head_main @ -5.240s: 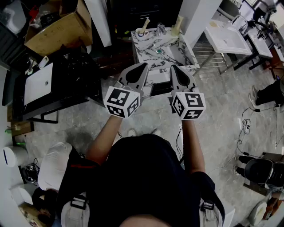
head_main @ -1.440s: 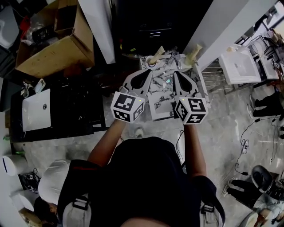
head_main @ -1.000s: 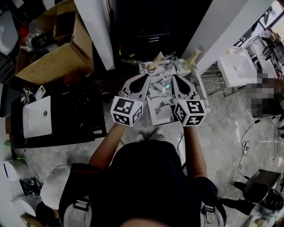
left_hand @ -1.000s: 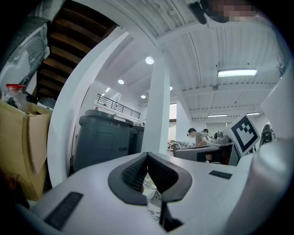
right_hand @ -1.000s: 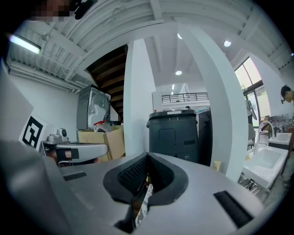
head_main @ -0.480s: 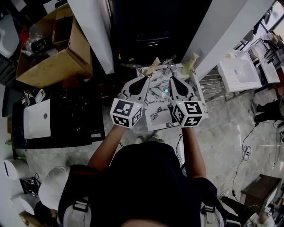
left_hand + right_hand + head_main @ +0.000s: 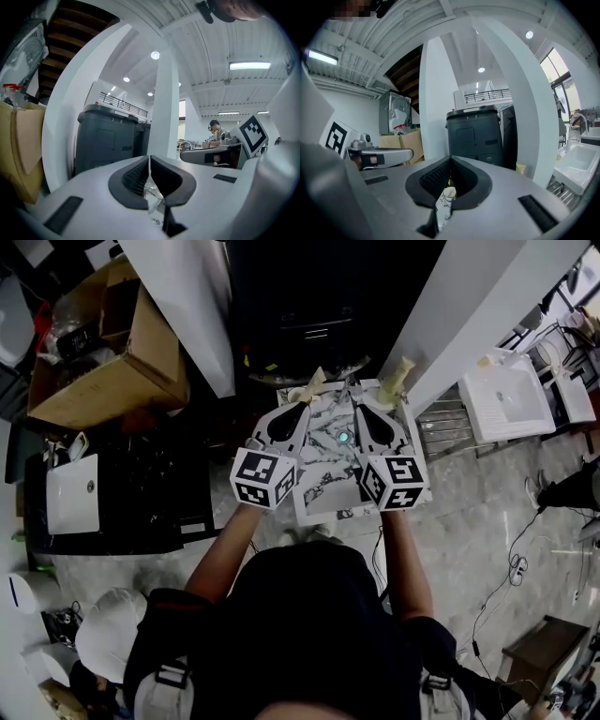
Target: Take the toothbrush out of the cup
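The toothbrush is a pale, cream-coloured stick standing in a small light cup. It tilts out over the rim towards the right gripper's side. In the head view the cup sits right at the tip of the left gripper, at the far edge of a marble-patterned counter. Whether the tip touches the cup cannot be told from above.

The left gripper has its jaws pressed together with nothing between them. The right gripper, just beside it over the same counter, is likewise closed and empty. A greenish drain lies between the two tips. A second pale upright thing stands ahead of the right gripper, to its outer side.

The toothbrush's head and bristles are too small to make out. In the right gripper view only a pale cup rim shows through the notch below the closed jaws; whether it is the toothbrush's cup is unclear. In the left gripper view the same notch shows only something glassy and indistinct. Both marker cubes cover the near part of the counter in the head view.
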